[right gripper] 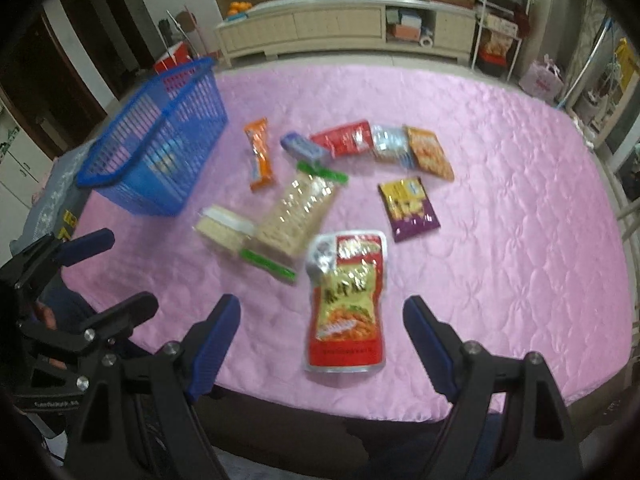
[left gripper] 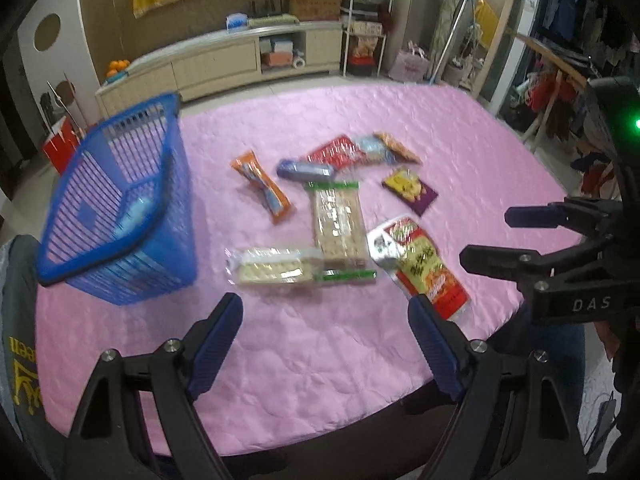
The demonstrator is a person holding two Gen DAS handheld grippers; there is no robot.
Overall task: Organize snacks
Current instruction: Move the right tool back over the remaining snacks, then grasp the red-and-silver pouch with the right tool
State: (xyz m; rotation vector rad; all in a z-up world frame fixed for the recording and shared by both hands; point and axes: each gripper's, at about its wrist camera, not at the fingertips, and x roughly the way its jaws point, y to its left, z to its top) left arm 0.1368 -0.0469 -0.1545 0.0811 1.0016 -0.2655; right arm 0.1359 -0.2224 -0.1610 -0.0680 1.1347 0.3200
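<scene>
- On the pink quilted bench (left gripper: 320, 344), the snacks lie scattered to the right of the blue basket (left gripper: 120, 216), and that basket already has a pale blue packet inside.
- Nearest the basket: an orange packet (left gripper: 262, 188) and a cracker pack (left gripper: 276, 266), with a long cracker sleeve (left gripper: 338, 224) touching that pack.
- Further from the basket, a red-and-yellow pouch (right gripper: 346, 304) lies on its own at the near edge, and a purple packet (right gripper: 408, 208) sits apart beyond it.
- Behind them, farthest back from the basket's side, a blue wrapper (left gripper: 306, 170), red packet (left gripper: 336, 152), silver-blue packet (right gripper: 390, 146) and orange bag (right gripper: 430, 152) run in a touching row.
- Left gripper (left gripper: 326, 340): fingers spread wide, holding nothing, hovering over bare cloth.
- Right gripper (right gripper: 322, 340): fingers wide apart too, empty, framing the pouch's lower end.
</scene>
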